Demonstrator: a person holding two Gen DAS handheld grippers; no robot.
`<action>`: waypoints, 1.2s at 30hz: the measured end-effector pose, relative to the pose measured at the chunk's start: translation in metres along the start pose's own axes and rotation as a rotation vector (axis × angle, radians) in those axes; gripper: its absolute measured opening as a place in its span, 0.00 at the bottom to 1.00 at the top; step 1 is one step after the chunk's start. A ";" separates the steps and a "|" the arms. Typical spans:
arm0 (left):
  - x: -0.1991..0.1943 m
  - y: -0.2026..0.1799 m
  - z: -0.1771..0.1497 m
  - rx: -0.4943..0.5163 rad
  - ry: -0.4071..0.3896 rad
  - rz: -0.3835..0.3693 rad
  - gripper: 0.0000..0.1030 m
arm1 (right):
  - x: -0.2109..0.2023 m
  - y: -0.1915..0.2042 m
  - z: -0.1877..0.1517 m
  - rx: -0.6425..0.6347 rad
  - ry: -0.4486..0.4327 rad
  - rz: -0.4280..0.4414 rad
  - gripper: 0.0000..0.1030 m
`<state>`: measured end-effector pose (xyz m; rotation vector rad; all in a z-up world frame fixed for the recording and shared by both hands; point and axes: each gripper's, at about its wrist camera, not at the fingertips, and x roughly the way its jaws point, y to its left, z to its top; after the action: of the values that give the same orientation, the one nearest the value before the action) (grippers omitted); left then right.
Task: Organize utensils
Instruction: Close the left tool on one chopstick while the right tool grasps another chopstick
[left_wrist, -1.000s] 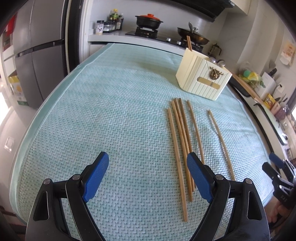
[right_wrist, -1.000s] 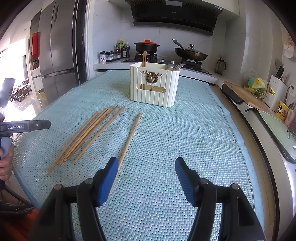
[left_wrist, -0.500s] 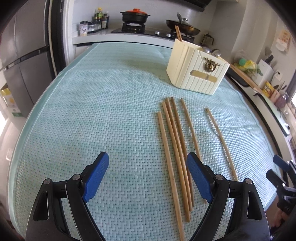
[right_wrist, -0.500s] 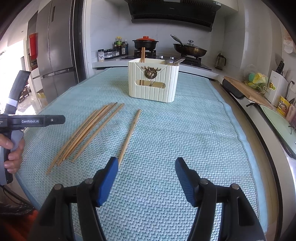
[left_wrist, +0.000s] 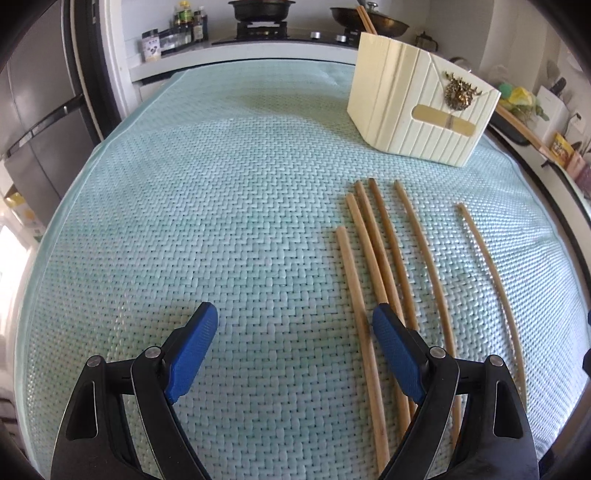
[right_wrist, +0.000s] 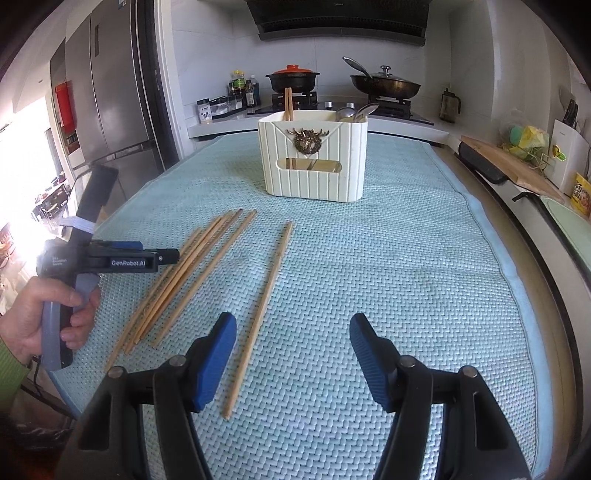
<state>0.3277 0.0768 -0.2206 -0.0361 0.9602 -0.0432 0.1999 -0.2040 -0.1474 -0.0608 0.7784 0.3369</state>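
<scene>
Several wooden chopsticks (left_wrist: 373, 243) lie side by side on the teal woven mat (left_wrist: 221, 221), and a single chopstick (left_wrist: 484, 258) lies apart to their right. My left gripper (left_wrist: 293, 321) hangs open low over the mat; the leftmost chopstick runs just inside its right finger, untouched. A cream utensil holder (right_wrist: 314, 173) stands behind, with two chopsticks (right_wrist: 288, 103) and spoons (right_wrist: 354, 112) in it. My right gripper (right_wrist: 293, 325) is open, the single chopstick (right_wrist: 269, 288) passing beside its left finger. A hand (right_wrist: 40, 317) holds the left gripper (right_wrist: 162, 256) over the chopstick cluster (right_wrist: 192, 266).
A stove with a red-lidded pot (right_wrist: 291, 75) and a wok (right_wrist: 384, 83) lies behind the table. A grey fridge (right_wrist: 110, 103) stands at the left. A cutting board (right_wrist: 509, 166) and packets line the counter at the right. The mat's near edge (right_wrist: 66, 391) drops off by the hand.
My left gripper has moved forward and down toward the chopstick cluster, which now reaches between its fingers. The right gripper has shifted slightly toward the single chopstick. Both stay open.
</scene>
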 end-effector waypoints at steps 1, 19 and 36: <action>0.001 -0.001 0.001 0.013 -0.007 0.018 0.84 | 0.006 0.000 0.004 0.005 0.008 0.010 0.63; 0.004 -0.023 0.016 0.121 0.066 -0.031 0.35 | 0.158 0.012 0.083 -0.013 0.249 -0.004 0.21; -0.065 -0.001 0.047 0.007 -0.113 -0.165 0.04 | 0.056 -0.014 0.106 0.129 0.029 0.210 0.06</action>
<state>0.3293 0.0795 -0.1403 -0.1099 0.8426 -0.1951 0.3135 -0.1825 -0.1117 0.1384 0.8358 0.4848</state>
